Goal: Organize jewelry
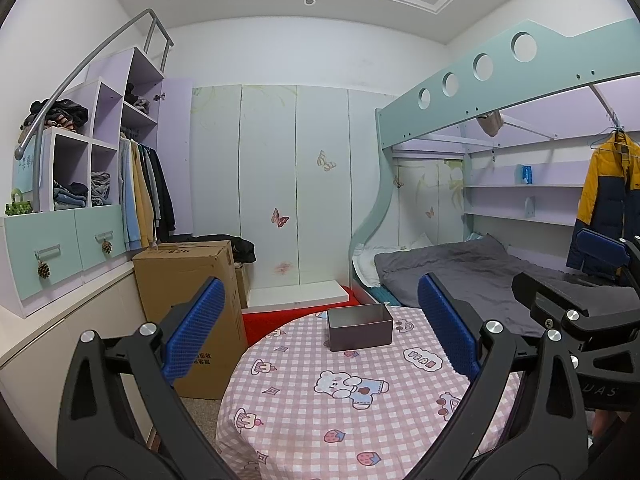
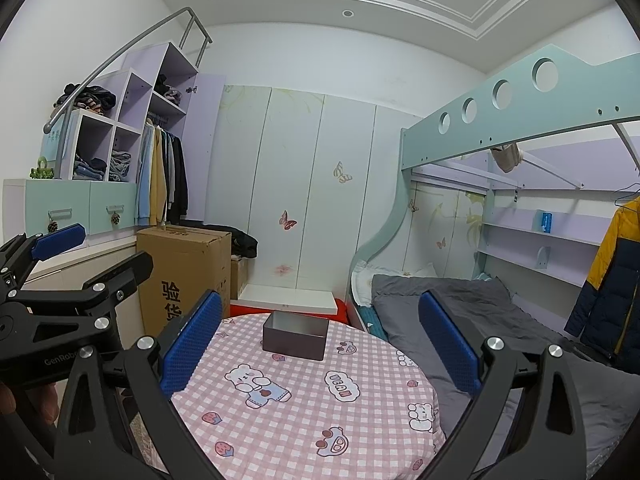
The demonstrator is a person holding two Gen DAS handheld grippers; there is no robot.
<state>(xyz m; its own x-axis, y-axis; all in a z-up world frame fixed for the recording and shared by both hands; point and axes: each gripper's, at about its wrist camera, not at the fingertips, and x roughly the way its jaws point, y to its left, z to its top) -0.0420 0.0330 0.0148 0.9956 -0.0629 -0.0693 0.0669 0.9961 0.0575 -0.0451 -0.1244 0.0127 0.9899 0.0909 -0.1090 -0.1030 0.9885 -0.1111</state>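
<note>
One grey box on the table, two spread grippers.

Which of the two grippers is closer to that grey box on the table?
Hard to say. The left gripper and right gripper both hover open, short of the grey box, which sits slightly right of the left one and slightly left of the right one.
</note>
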